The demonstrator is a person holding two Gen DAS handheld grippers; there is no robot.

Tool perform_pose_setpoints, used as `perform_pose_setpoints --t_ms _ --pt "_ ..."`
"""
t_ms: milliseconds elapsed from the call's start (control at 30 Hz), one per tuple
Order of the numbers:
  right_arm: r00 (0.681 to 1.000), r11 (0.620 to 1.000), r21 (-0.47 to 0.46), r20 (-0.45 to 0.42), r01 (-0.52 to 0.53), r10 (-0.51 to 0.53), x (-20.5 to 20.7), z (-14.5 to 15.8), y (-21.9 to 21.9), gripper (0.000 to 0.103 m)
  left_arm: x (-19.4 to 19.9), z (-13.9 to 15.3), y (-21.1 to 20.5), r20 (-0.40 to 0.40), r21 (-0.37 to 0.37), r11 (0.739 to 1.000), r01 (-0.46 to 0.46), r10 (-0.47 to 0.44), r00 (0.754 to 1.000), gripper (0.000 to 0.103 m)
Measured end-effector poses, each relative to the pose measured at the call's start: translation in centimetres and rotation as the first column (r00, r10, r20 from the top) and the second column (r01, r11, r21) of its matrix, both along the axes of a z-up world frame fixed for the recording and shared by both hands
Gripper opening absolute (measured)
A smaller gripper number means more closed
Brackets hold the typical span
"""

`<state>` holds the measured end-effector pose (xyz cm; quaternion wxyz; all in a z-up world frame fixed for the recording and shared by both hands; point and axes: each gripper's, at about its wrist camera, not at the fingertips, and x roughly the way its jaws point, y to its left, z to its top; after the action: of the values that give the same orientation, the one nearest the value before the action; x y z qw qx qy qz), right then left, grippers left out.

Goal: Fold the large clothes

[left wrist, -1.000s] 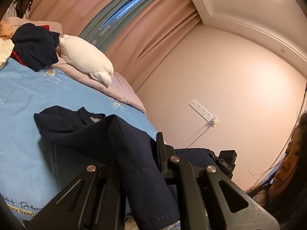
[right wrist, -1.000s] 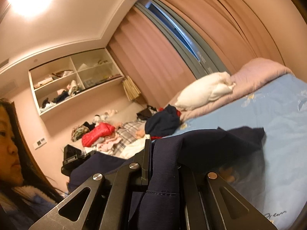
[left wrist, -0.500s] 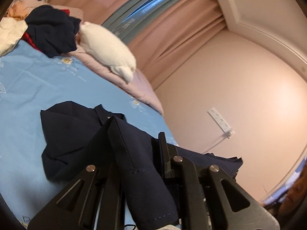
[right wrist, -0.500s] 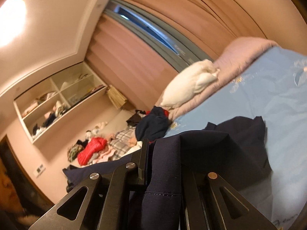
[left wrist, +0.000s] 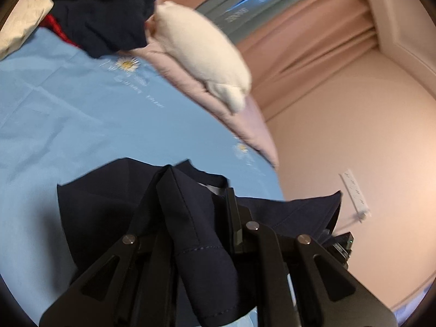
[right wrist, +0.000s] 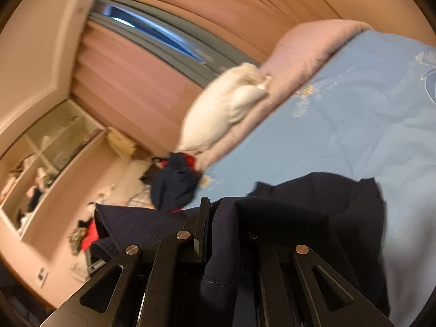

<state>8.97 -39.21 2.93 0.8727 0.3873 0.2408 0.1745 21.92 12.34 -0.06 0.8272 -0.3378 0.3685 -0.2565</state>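
Dark navy cloth [left wrist: 196, 234] bunched between the left tongs [left wrist: 190, 199] covers their left finger, so only the right finger [left wrist: 231, 212] shows. The right tongs [right wrist: 218, 218] are likewise swathed, their right finger buried under the garment. Far left of the right tongs, the shelf's [right wrist: 49, 150] contents are too blurred to name. The clothes pile [left wrist: 103, 13] beyond the left tongs is cut off by the frame edge.

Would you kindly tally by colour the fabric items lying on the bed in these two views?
Navy: 2, the held garment and the crumpled garment
White: 1, the plush pillow
Pink: 1, the quilt
Light blue: 1, the sheet
Total: 5
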Motion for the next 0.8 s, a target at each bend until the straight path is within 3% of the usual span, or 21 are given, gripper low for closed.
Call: perform_pose_setpoints --t_ms 333,433,533,633,700,767,800 --pt "0.978 0.998 0.017 -0.204 0.056 -0.052 5.3 -5.1 -1.6 0.008 6.9 -6.2 -0.7 -0.188 0.027 0.998 -0.049 0.053 0.981 0.011" --pt "0.964 0.997 0.027 -0.26 0.066 -0.057 6.1 -6.4 -1.6 0.008 8.3 -8.4 -0.5 -0.269 0.014 0.998 -0.068 0.07 0.961 0.012" --pt "0.936 0.995 0.057 -0.347 0.085 -0.06 6.9 -8.0 -1.8 0.008 9.2 -10.1 -0.6 -0.354 0.05 0.996 -0.079 0.092 0.931 0.013" --pt "0.911 0.993 0.072 -0.408 0.092 -0.055 7.4 -9.0 -1.9 0.021 10.0 -11.7 -0.6 -0.438 0.035 0.995 -0.091 0.097 0.894 0.024" --pt "0.895 0.986 0.13 -0.444 0.101 -0.033 7.6 -9.5 -2.2 0.037 10.4 -12.0 -0.4 -0.454 -0.021 0.994 -0.105 0.084 0.887 0.043" --pt "0.89 0.973 0.197 -0.457 0.117 -0.014 7.8 -9.8 -2.7 0.048 10.7 -12.1 0.2 -0.468 -0.129 0.981 -0.142 0.066 0.881 0.073" --pt "0.89 0.963 0.238 -0.455 0.128 -0.006 7.8 -9.8 -3.0 0.053 10.9 -11.9 0.7 -0.471 -0.162 0.971 -0.174 0.079 0.879 0.075"
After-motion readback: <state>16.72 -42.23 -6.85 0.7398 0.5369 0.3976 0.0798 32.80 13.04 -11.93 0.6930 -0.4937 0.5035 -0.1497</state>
